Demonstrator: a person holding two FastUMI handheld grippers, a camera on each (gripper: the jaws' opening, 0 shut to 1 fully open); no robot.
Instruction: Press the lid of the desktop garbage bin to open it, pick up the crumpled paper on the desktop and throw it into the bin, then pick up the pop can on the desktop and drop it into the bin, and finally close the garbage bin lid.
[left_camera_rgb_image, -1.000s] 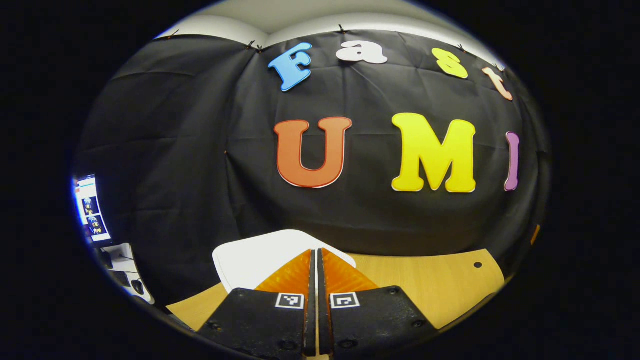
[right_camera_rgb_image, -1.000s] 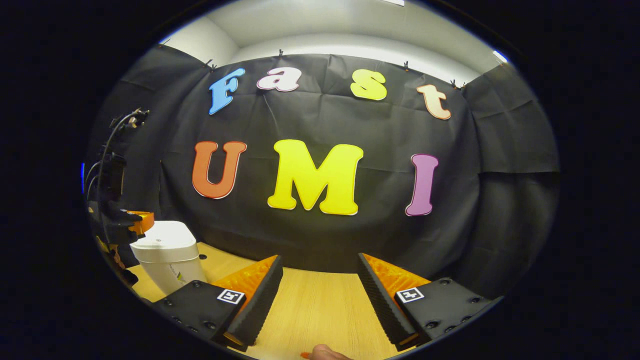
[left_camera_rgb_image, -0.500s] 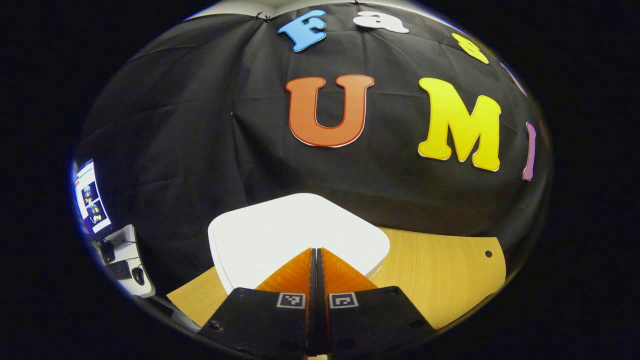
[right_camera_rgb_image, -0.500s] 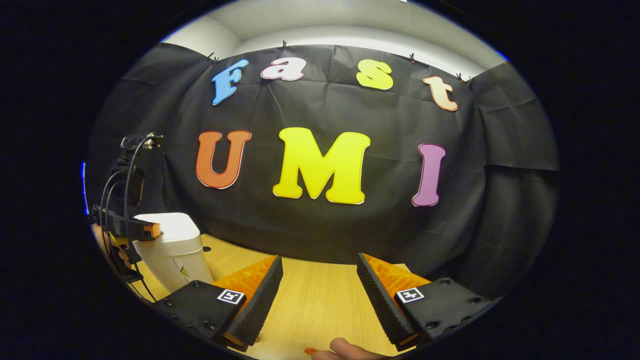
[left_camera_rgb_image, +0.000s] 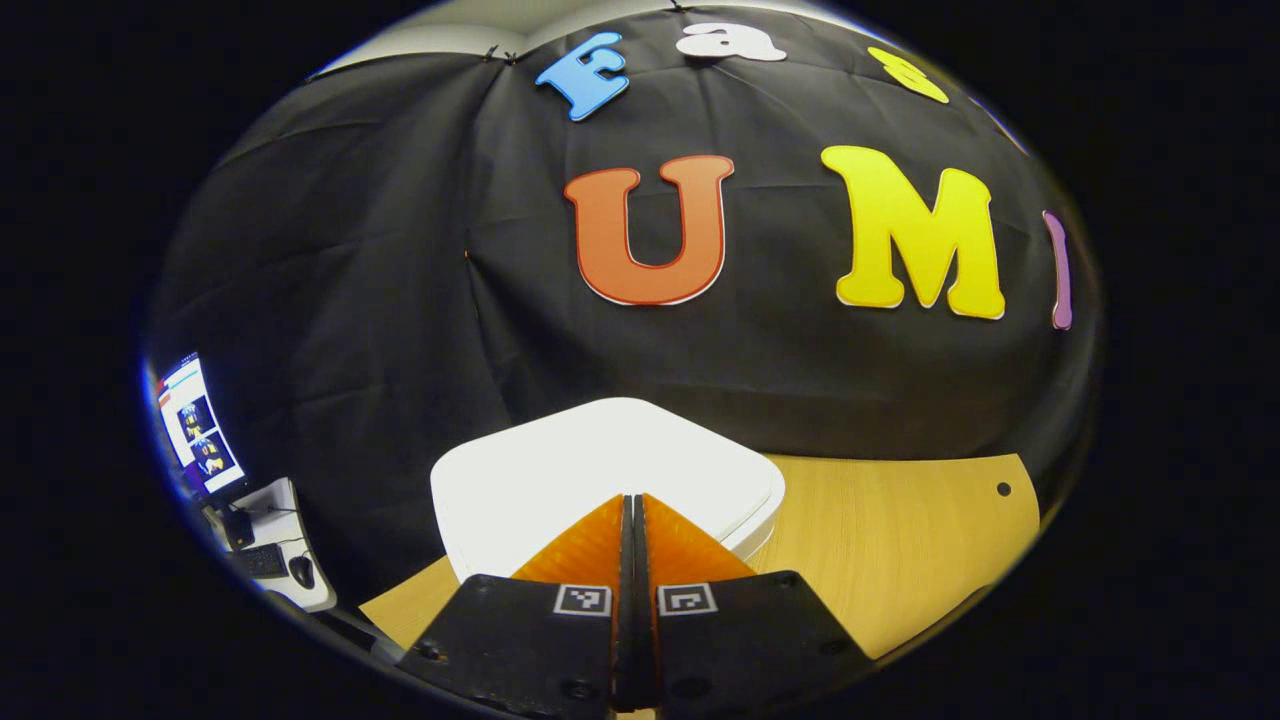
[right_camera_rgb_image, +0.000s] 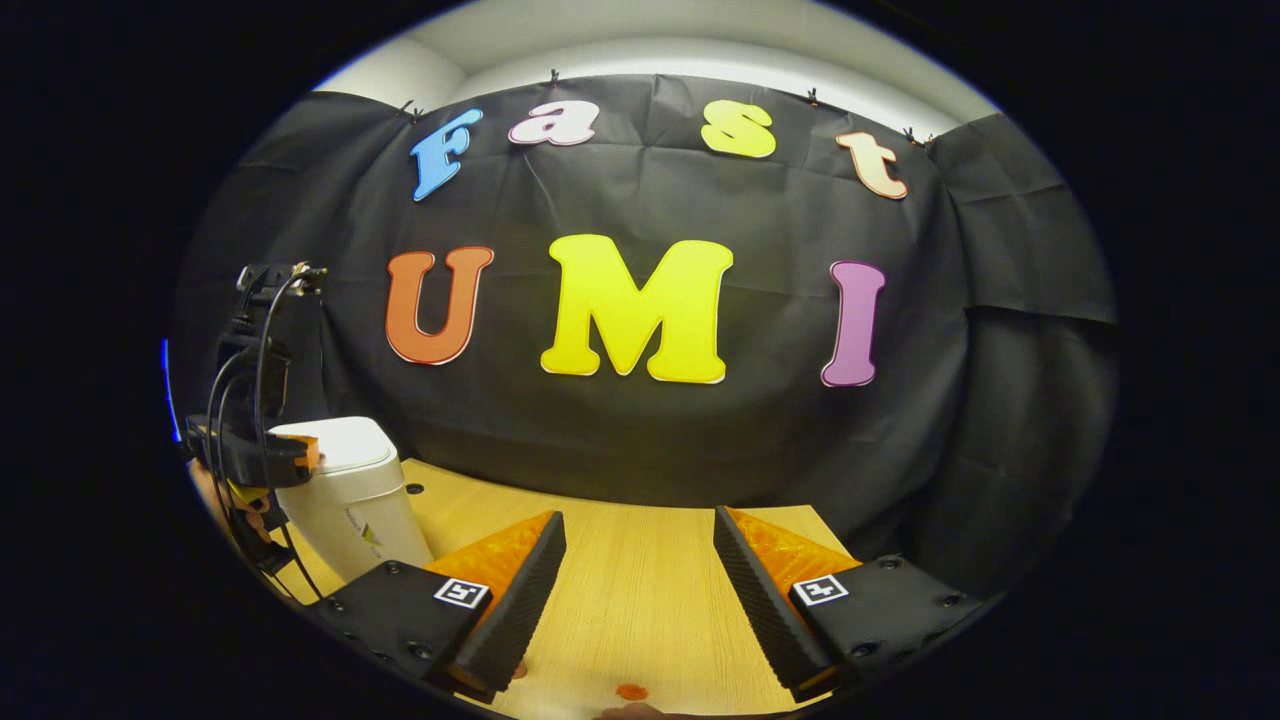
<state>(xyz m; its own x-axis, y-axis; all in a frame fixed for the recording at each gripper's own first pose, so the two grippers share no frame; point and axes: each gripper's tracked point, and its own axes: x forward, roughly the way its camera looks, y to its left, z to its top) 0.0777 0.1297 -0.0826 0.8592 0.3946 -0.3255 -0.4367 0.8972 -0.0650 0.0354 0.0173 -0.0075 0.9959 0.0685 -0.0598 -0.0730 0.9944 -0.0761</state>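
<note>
Hovering over the bin lid (left_camera_rgb_image: 600, 460), L gripper (left_camera_rgb_image: 634, 510) has jaws pressed together w/ nothing between, tips pointing at the lid's near edge. Bin (right_camera_rgb_image: 350, 500) stands at the worktop's (right_camera_rgb_image: 640, 600) far left, lid down. The press is straight down from the L gripper, which is much nearer. R gripper (right_camera_rgb_image: 640, 560) hangs well apart over bare worktop, jaws wide, empty. Can't tell if the tips touch the lid yet.
</note>
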